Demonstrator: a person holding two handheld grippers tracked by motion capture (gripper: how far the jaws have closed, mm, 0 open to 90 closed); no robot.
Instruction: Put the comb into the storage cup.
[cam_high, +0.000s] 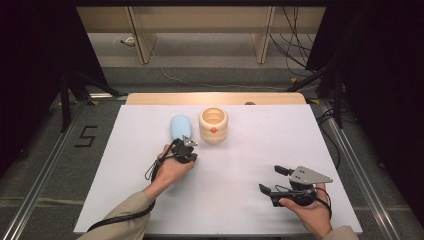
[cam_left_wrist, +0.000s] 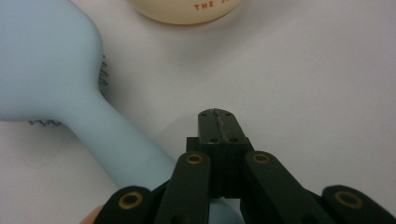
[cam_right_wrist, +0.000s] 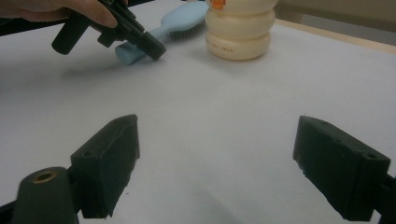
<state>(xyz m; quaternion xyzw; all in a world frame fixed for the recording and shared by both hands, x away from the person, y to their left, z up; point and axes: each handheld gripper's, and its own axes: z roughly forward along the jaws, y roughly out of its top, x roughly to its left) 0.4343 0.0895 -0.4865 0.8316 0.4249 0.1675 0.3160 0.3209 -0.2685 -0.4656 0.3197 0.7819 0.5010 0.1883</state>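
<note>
Left hand-held gripper (cam_high: 187, 143) has its jaws pressed fully together with nothing between them, tip just beside the light blue hairbrush (cam_high: 180, 127) handle. The brush lies on the white worktop (cam_high: 240, 165), at 9 o'clock from the cream holder (cam_high: 213, 125). Right hand-held gripper (cam_high: 273, 179) sits wide open, empty, around 5 o'clock.

White table (cam_high: 250, 200) on grey floor (cam_high: 40, 165); wooden furniture (cam_high: 200, 20) behind.

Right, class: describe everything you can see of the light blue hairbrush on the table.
The hairbrush is pale blue, smooth and matte like plastic, with a broad oval head and a narrower handle. It lies flat on the white table, bristles downward, just left of the cream jar and apart from it. The left hand-held gripper, jaws shut, sits beside the handle; whether they touch is unclear.
</note>
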